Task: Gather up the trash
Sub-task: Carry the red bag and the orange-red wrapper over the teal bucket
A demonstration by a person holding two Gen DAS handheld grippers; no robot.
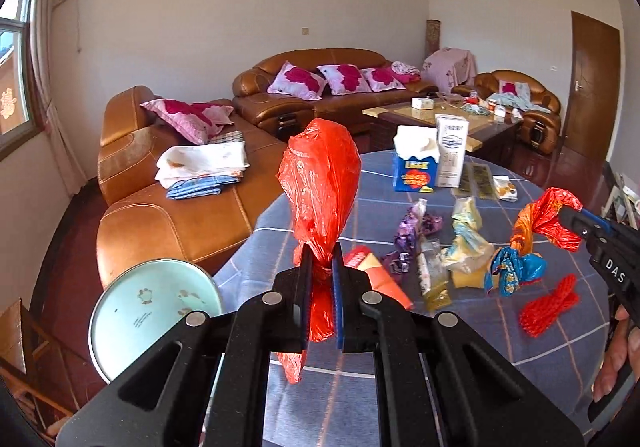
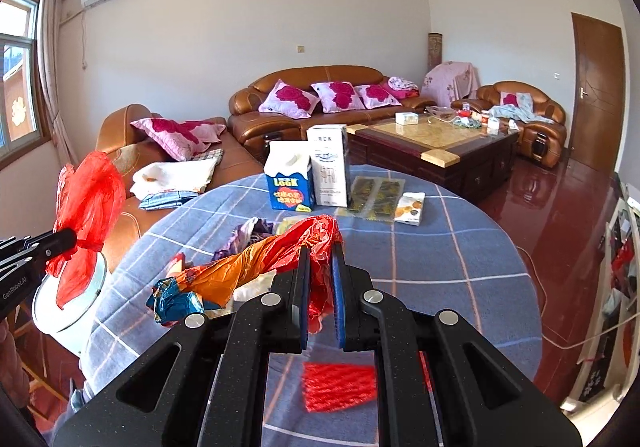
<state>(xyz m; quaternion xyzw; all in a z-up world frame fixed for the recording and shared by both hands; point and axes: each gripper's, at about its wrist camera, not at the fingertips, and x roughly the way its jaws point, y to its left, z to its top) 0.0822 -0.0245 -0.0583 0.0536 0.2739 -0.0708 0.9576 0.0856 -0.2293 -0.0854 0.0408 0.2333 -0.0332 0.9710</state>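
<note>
A round counter (image 2: 440, 255) under a blue-grey checked cloth carries the litter; brown leather sofas (image 1: 320, 87) stand behind it. At the far side, a white carton (image 2: 329, 167) with unreadable print stands just beside a shorter blue carton (image 2: 289, 183) lettered "Look" in yellow. Flat dark sachets (image 2: 376, 193) and a small snack packet (image 2: 410, 209) lie near them.

The left hand-held gripper (image 1: 320, 275) is clamped on the twisted neck of a thin, translucent red plastic bag (image 1: 320, 175), which is held above the counter's near edge, its crinkled bulk bunched up past the fingertips. A round pale lid (image 1: 152, 307) lies below at left.

The right hand-held gripper (image 2: 320, 271) is clamped on the red end of a crumpled foil wrapper (image 2: 240, 271); the wrapper runs orange, then blue, and hangs lifted over the counter. The letters "DAS" show on this gripper's body in the left view; "GenRobot.AI" on the left one.

Purple wrappers (image 1: 416, 231), a yellowish wrapper (image 1: 468, 243) and red foam netting (image 1: 548, 305) lie on the cloth.
</note>
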